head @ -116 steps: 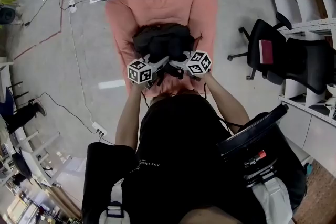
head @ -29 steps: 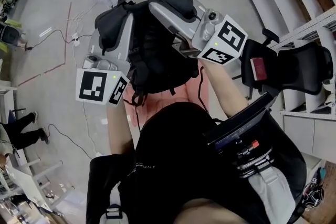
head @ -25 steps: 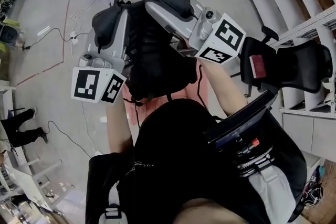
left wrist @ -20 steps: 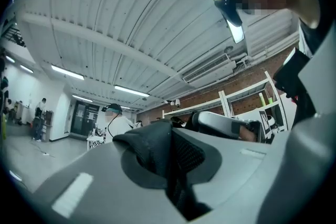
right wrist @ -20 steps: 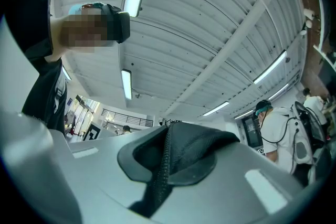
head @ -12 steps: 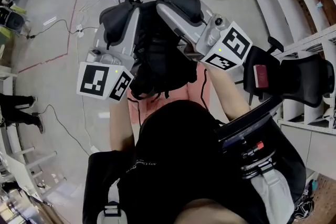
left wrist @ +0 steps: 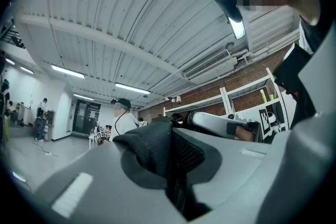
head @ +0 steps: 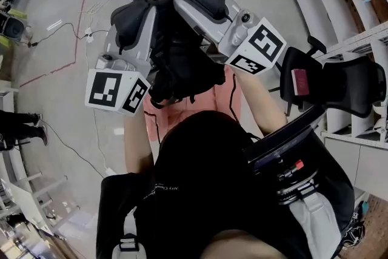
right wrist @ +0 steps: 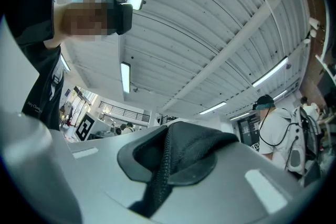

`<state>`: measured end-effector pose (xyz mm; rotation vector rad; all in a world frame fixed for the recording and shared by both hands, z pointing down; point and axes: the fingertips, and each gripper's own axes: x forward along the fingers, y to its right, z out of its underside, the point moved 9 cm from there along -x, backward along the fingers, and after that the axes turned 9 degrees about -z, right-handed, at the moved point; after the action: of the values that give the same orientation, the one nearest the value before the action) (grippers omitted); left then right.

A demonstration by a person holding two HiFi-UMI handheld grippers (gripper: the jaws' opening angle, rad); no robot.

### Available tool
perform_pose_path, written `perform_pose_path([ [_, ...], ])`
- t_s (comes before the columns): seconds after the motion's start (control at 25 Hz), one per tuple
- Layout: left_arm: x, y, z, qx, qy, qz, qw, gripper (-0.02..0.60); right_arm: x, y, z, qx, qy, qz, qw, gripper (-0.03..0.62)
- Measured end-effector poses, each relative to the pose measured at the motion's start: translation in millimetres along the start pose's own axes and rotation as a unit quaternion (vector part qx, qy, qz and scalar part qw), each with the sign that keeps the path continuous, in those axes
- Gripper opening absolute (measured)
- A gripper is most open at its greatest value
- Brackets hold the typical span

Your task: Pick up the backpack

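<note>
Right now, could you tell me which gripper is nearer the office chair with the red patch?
The right gripper: its marker cube sits beside that chair, while the left gripper is across the backpack from it.

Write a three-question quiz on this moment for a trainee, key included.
1. True or false: the backpack rests on the pink armchair.
2. What is the left gripper shut on? A: a padded mesh strap of the backpack. B: a chair arm. C: nothing.
3. Fill in: in the head view, the black office chair stands at the picture's ____ side.
Key: 1 false: the left gripper and the right gripper hold it by its straps, up above the armchair. 2 A. 3 right.
</note>
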<state>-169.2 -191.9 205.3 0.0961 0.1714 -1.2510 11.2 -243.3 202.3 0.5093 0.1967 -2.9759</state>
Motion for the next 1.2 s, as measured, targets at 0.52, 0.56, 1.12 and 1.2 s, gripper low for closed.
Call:
perform_pose_path([
  [0.52, 9.7, -0.2, 13.8, -0.003, -0.024, 0.0, 0.9997, 0.029, -4.8, 6.5, 12.6, 0.007, -0.013, 0.012, 1.0, 0.035],
  [0.56, 10.0, 0.3, 13.5, -0.004, -0.024, 0.0, 0.9997, 0.029, -5.2, 6.6, 12.1, 0.006, -0.012, 0.013, 1.0, 0.037],
  [1.12, 8.9, -2.8, 18.2, -0.009, -0.024, -0.005, 0.9996, 0.029, -3.6, 5.0, 17.4, -0.005, -0.023, 0.016, 1.0, 0.035],
  [1.2, 8.5, -3.2, 19.0, -0.007, -0.026, -0.007, 0.9996, 0.029, -3.1, 4.3, 18.7, -0.006, -0.027, 0.016, 0.999, 0.035],
])
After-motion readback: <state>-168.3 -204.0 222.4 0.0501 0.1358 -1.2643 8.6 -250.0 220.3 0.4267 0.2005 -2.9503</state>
